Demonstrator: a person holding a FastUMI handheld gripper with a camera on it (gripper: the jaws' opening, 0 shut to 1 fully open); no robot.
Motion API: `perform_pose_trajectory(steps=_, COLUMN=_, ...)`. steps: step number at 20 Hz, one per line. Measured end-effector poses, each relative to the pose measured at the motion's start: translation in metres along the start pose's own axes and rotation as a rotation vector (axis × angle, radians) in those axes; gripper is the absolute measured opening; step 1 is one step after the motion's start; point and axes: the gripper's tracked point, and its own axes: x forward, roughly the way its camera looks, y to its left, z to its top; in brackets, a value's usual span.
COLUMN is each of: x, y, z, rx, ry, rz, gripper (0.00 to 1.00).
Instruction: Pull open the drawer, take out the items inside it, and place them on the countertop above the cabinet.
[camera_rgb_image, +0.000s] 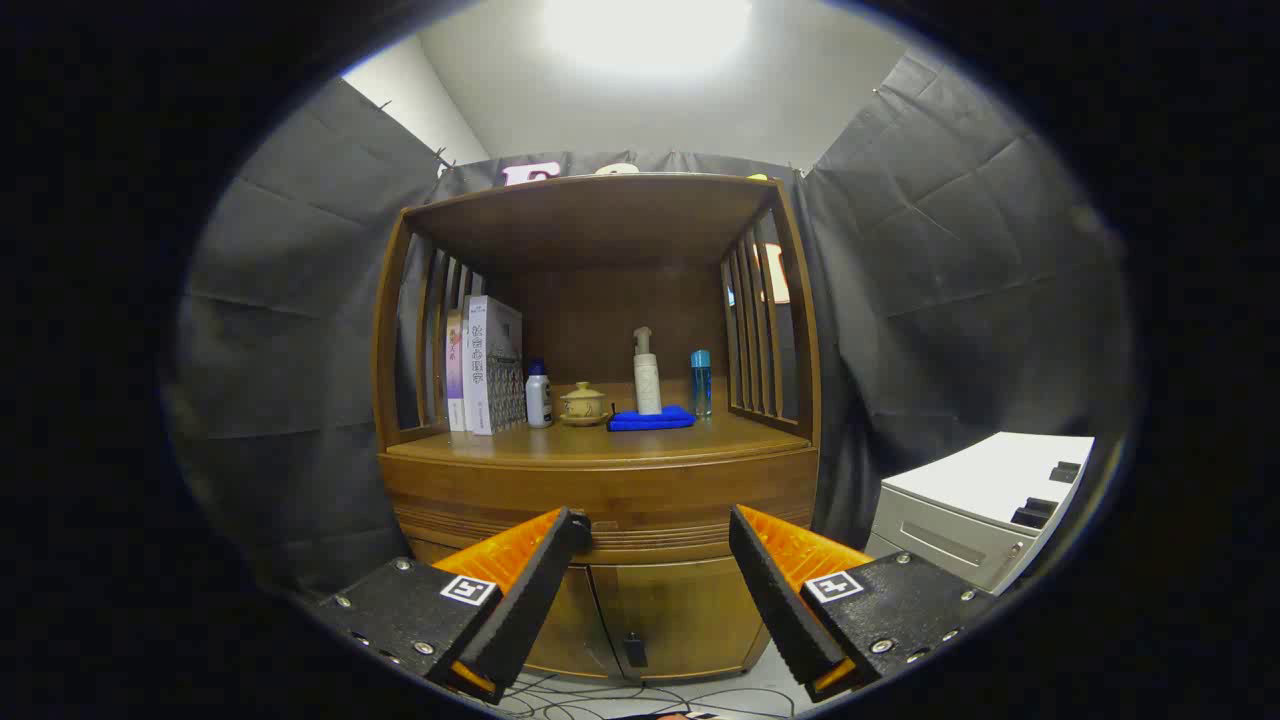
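A brown wooden cabinet (600, 480) stands ahead of me. Its drawer front (600, 500) is closed, a wide curved band just below the countertop (590, 440). My gripper (660, 525) hangs open in front of the drawer front, a little short of it, with nothing between its fingers. On the countertop stand upright books (488, 365), a small white bottle (538, 395), a tan lidded teacup (583, 403), a folded blue cloth (650, 419) with a white pump bottle (647, 373) on it, and a slim blue bottle (701, 382).
Below the drawer are two cabinet doors (650, 615) with a dark handle (634, 650). Cables (640, 695) lie on the floor in front. A white-grey cabinet (975, 510) stands to the right. Slatted side rails (760, 340) and a top shelf (590, 215) enclose the countertop.
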Motion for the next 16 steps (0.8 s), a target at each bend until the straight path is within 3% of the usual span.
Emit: perform_pose_trajectory(steps=16, x=-0.0011, y=-0.0039, z=-0.0069, rx=0.008, ry=0.004, rz=0.018, gripper=0.96)
